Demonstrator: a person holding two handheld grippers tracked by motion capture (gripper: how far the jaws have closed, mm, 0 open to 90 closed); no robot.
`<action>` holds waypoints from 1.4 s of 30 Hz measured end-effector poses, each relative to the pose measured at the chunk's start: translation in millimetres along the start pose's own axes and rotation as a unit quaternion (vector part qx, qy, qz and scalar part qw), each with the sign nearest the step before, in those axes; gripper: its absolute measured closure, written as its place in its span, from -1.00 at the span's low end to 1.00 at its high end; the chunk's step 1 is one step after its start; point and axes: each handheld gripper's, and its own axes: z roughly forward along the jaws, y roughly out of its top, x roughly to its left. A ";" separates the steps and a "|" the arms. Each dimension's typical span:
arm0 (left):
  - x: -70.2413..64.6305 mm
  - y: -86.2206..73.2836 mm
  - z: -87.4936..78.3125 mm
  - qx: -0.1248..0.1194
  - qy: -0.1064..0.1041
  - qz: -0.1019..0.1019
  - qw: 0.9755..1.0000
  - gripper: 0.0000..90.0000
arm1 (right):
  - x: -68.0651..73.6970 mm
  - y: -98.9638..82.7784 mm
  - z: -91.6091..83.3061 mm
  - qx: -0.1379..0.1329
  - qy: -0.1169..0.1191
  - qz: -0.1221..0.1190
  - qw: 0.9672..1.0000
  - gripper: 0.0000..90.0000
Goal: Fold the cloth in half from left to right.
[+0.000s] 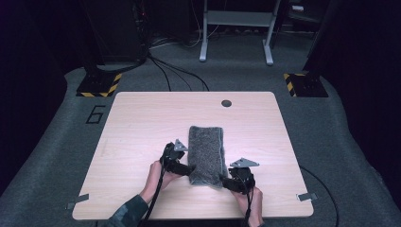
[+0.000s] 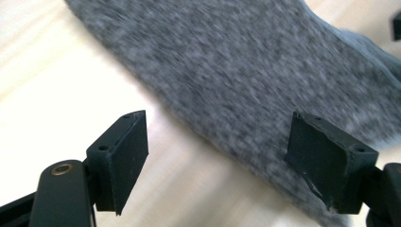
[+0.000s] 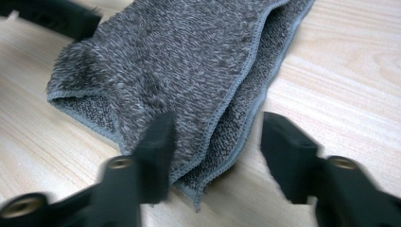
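Observation:
A grey fuzzy towel (image 1: 206,151) lies folded into a long strip in the middle of the wooden table (image 1: 142,123). My left gripper (image 1: 189,169) sits at the towel's near left edge. In the left gripper view its jaws (image 2: 217,123) stand open, one pad over bare wood and the other over the towel (image 2: 246,71). My right gripper (image 1: 226,182) is at the near right corner. Its jaws (image 3: 217,127) are open and straddle the folded corner of the towel (image 3: 179,61), where the stitched layers show; the pads do not press on it.
A dark round hole (image 1: 226,103) marks the table's far side. Bits of tape (image 1: 307,196) sit at the front corners. Yellow-and-black striped stand bases (image 1: 99,85) and cables lie on the floor beyond the table.

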 end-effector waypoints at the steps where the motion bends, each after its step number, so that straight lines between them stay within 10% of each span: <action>1: -1.8 -1.9 0.3 0.000 0.006 0.000 1.000 -0.53 | -0.4 0.3 0.4 -0.002 0.001 0.009 1.000 0.28; 20: 18.2 -4.2 17.8 0.031 0.005 -0.025 0.999 -0.55 | 1.7 -1.4 17.8 0.027 0.017 -0.013 0.999 0.96; 33: 23.7 -1.3 28.9 0.047 0.021 -0.005 0.999 -0.59 | -3.4 3.7 10.0 0.020 0.000 -0.022 1.000 0.95; 42: 16.8 -5.4 19.7 0.035 0.017 -0.003 0.999 -0.60 | -2.8 -16.8 -1.6 0.000 0.033 0.014 0.999 0.54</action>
